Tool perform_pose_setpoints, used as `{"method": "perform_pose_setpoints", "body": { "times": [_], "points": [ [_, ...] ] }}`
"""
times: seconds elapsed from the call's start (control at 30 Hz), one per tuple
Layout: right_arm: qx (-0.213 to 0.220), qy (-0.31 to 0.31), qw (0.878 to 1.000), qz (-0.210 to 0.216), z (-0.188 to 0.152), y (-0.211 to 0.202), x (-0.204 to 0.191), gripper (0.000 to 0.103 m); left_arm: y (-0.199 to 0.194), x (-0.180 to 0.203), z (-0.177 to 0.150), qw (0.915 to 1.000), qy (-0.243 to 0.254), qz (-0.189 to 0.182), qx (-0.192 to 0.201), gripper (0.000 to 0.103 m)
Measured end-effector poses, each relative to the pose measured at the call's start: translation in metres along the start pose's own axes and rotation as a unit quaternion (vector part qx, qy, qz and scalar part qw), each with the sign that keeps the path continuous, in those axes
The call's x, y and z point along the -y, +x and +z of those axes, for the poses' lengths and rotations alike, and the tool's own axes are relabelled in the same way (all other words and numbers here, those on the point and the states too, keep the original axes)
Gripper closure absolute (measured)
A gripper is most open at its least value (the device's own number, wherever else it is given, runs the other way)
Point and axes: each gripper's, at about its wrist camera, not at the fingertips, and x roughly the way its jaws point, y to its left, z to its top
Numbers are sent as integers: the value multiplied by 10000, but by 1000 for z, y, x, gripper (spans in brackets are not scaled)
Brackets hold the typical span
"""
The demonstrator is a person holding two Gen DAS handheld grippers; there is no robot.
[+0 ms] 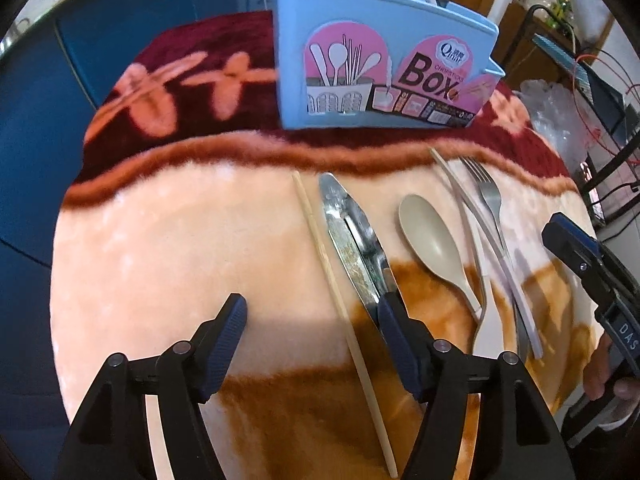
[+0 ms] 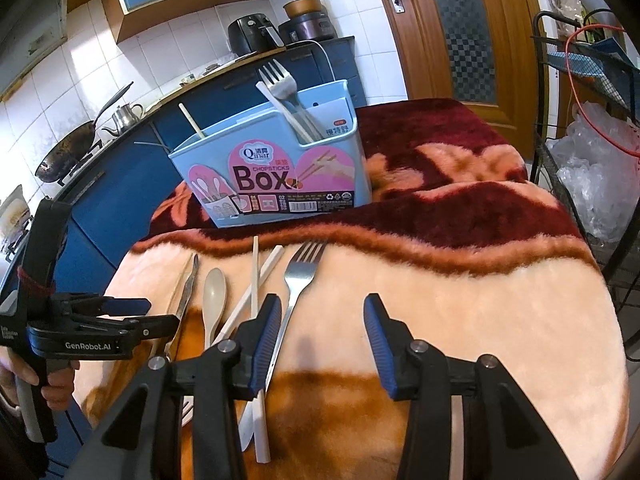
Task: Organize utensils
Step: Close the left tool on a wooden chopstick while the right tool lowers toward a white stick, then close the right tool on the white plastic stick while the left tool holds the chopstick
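A wooden chopstick (image 1: pixel 334 280) lies on the blanket between the fingers of my left gripper (image 1: pixel 311 309), which is open above it with the pads off it. Its right finger (image 1: pixel 390 320) hangs over the end of a flat metal knife (image 1: pixel 348 232). To the right lie a beige spoon (image 1: pixel 432 236), white chopsticks (image 1: pixel 480 232) and a steel fork (image 1: pixel 490 196). The blue chopsticks box (image 2: pixel 276 160) stands behind, with a fork, a white chopstick and a wooden one upright in it. My right gripper (image 2: pixel 322 316) is open and empty, just right of the fork (image 2: pixel 304 272).
A plush peach and maroon blanket (image 2: pixel 480 300) covers the round-edged table. A wire rack with plastic bags (image 2: pixel 592 184) stands at the right. A blue counter with a wok (image 2: pixel 68 148) and a kettle (image 2: pixel 126 116) runs behind on the left. A person's hand (image 2: pixel 52 392) holds the left gripper.
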Motion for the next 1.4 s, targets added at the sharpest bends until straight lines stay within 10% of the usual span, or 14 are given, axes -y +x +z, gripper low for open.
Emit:
{"method": "perform_pose_setpoints", "body": {
  "times": [0.1,0.27,0.43,0.93,1.33,1.4],
  "points": [
    [-3,-9,10000,-2,-1,-2,0,57,0,0,1,10000,-46,-25,-52,38],
    [6,8,10000,-19,-1,-2,1,56,-4,2,1,9997,-41,-228,-55,85],
    [-22,31,10000,-1,-3,-3,2,57,-5,-3,-1,9990,-168,-411,1,96],
    [-222,-152,9996,48,-1,1,-11,55,-23,-40,-28,9877,-891,-957,862,99],
    [-663,-767,9947,190,6,15,-44,55,-41,-43,-40,9788,-835,-713,1728,99],
    [-764,-942,9924,182,6,19,-50,70,-43,-42,-41,9773,-806,-696,1830,99]
  ]
}}
